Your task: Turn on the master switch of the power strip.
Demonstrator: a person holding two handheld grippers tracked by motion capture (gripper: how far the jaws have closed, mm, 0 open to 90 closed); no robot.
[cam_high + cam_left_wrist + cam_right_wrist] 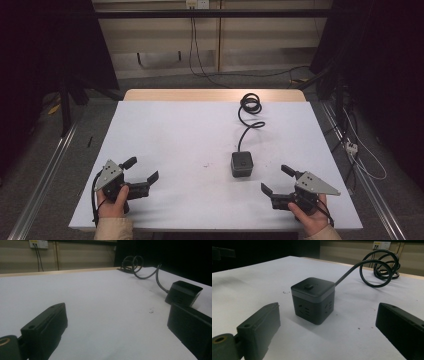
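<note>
From above, the left gripper [141, 169] and right gripper [275, 180] rested low near the worktop's [175, 130] near corners, jaws spread, grasping nothing. In the right gripper view, the black socket cube [313, 300] stood just ahead between its parted jaws, untouched, its cable [374, 267] coiling toward the far edge.

I see bare desk [180, 135] ahead of my left gripper [141, 170]; the cube socket [242, 164] stands just ahead of my right gripper [277, 179], its coiled cord [248, 112] trailing behind.
</note>
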